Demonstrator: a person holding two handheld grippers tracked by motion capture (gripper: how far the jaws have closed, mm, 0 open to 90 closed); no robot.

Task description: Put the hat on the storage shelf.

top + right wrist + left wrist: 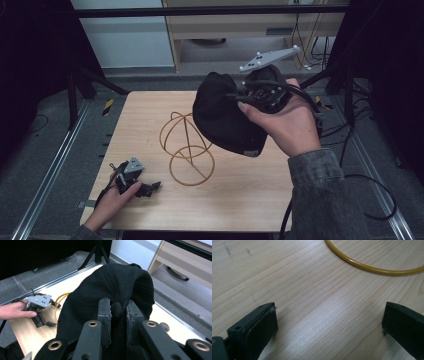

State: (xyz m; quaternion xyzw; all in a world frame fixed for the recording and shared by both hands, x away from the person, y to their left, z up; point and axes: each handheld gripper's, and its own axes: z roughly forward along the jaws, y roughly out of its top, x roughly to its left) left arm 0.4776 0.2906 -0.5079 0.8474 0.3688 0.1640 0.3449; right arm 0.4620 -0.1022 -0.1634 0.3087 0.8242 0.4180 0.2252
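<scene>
My right gripper [117, 308] is clamped on a fold of the black cap [220, 117], held up above the wire stand [187, 150]. My left gripper [142, 187] rests on the table [250, 190], jaws apart. The small tag on the cap's edge is too blurred to read.

Right claw [118, 315], bottom centre: jaws pinched on a fold of black cap [110, 290], which drapes across mid-frame. Left edge: a hand [13, 310] holds the other claw [46, 323] on the table [27, 333], yellow wire stand [60, 298] beside it.
</scene>
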